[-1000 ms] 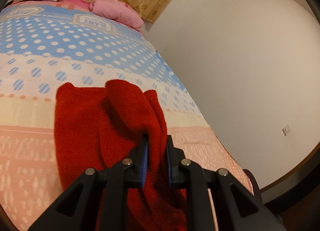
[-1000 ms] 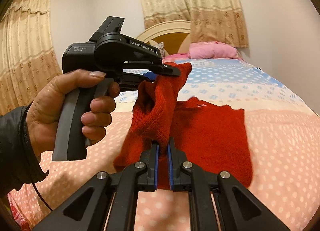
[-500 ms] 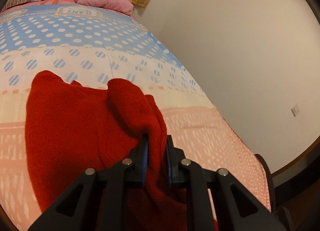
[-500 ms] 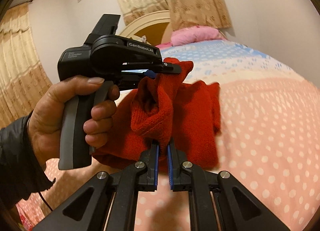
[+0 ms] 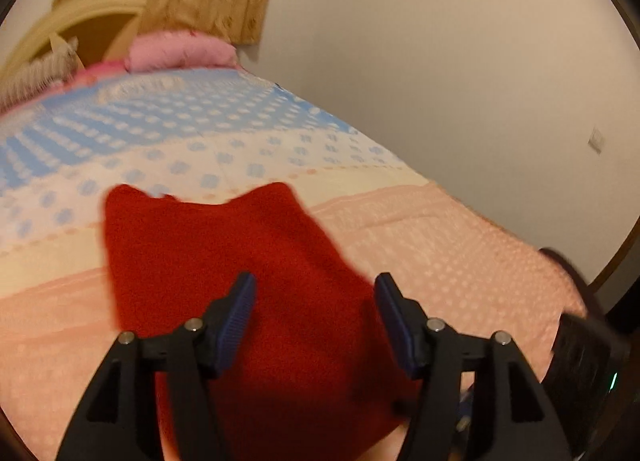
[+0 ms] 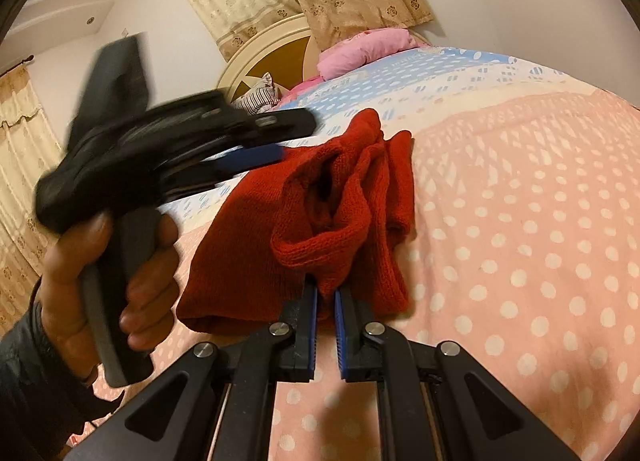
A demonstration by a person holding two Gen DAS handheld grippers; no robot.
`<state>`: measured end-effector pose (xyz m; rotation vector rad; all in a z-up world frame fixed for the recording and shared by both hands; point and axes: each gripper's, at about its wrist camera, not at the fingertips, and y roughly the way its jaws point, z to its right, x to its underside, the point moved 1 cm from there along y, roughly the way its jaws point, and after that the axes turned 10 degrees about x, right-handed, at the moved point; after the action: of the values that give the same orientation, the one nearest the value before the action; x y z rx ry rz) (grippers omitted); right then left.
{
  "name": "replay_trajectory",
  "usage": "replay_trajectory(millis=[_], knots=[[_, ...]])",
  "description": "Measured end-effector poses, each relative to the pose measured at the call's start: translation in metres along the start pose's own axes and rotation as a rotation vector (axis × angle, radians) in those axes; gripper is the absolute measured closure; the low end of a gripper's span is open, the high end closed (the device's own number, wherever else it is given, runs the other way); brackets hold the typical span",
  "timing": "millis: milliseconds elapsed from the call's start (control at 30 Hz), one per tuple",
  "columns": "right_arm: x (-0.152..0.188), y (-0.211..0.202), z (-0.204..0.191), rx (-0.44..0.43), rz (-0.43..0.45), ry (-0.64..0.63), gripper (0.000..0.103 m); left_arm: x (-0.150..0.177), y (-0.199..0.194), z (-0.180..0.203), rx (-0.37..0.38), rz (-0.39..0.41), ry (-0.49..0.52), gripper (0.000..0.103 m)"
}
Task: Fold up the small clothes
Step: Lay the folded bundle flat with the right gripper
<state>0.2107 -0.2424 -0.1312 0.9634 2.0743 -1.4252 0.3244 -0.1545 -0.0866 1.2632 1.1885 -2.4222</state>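
Red knitted wool is what we have on the bed: a small red sweater [image 6: 344, 217] lying on the pink dotted part of the bedspread [image 6: 540, 245], partly folded over itself with loose bunched folds. Our right gripper [image 6: 326, 301] has its two fingers pressed together on a fold at the near edge of the sweater. Our left gripper [image 5: 314, 317] is opening its jaws; they stand apart above the sweater, with the red cloth showing between them but the pads not pressing it. In the right wrist view, our left hand [image 6: 104, 281] holds that gripper's handle, blurred. A pink pillow [image 6: 368, 47] lies near the headboard [image 6: 272, 49].
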Motion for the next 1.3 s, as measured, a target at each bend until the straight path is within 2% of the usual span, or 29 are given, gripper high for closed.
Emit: replay_trajectory(millis=[33,100,167,233,333,400,467,500,533,600,700,733,767,800,833,1000,1100,1233,1267,1300], knots=[[0.001,0.0,0.0,0.001,-0.003,0.001,0.096,0.003,-0.004,-0.003,-0.024,0.006,0.006,0.036],[0.002,-0.001,0.002,0.004,-0.009,0.007,0.096,0.014,-0.017,-0.017,-0.124,0.031,0.011,0.027],[0.003,-0.003,0.003,0.011,-0.01,0.009,0.095,0.025,-0.025,-0.032,-0.179,0.038,-0.014,0.025],[0.004,-0.008,0.004,0.023,0.005,0.011,0.095,0.035,-0.027,-0.044,-0.179,0.026,-0.055,0.025],[0.0,-0.025,0.001,0.06,0.075,-0.006,0.095,0.053,-0.026,-0.055,-0.158,0.015,-0.096,0.025],[-0.008,-0.038,-0.005,0.084,0.128,-0.033,0.094,0.059,-0.022,-0.056,-0.158,0.018,-0.103,0.019],[-0.019,-0.042,-0.008,0.064,0.138,-0.03,0.071,0.061,-0.02,-0.057,-0.143,0.011,-0.116,0.019],[-0.025,-0.042,-0.01,0.055,0.14,-0.021,0.037,0.06,-0.02,-0.056,-0.14,0.01,-0.118,0.019],[-0.031,-0.041,-0.01,0.052,0.152,-0.008,0.02,0.059,-0.019,-0.054,-0.141,0.005,-0.114,0.018],[-0.048,-0.03,-0.015,0.047,0.144,-0.019,0.02,0.061,-0.018,-0.05,-0.15,0.0,-0.1,0.013],[-0.073,0.006,-0.02,0.076,0.045,-0.04,0.02,0.066,-0.016,-0.049,-0.149,-0.004,-0.092,0.007],[-0.078,0.018,-0.019,0.068,0.002,-0.03,0.028,0.067,-0.016,-0.049,-0.143,-0.007,-0.092,0.006],[-0.082,0.031,-0.018,0.068,-0.036,-0.019,0.04,0.068,-0.017,-0.05,-0.14,-0.006,-0.097,0.005],[-0.084,0.044,-0.016,0.09,-0.079,-0.023,0.068,0.068,-0.017,-0.051,-0.139,-0.006,-0.103,0.004],[-0.084,0.051,-0.014,0.104,-0.102,-0.02,0.085,0.068,-0.018,-0.053,-0.133,-0.004,-0.112,0.004],[-0.067,0.04,0.009,0.16,-0.076,-0.019,0.091,0.071,-0.02,-0.059,-0.104,0.001,-0.147,0.001],[-0.058,0.042,0.027,0.152,-0.097,0.023,0.091,0.072,-0.013,-0.056,-0.111,-0.026,-0.133,0.0],[-0.068,0.043,0.022,0.154,-0.101,0.007,0.091,0.072,-0.012,-0.054,-0.133,-0.038,-0.122,0.0],[-0.071,0.041,0.018,0.165,-0.093,-0.001,0.09,0.072,-0.012,-0.056,-0.131,-0.037,-0.127,0.0],[-0.076,0.035,0.013,0.187,-0.072,-0.013,0.082,0.072,-0.012,-0.057,-0.132,-0.035,-0.134,0.0]])
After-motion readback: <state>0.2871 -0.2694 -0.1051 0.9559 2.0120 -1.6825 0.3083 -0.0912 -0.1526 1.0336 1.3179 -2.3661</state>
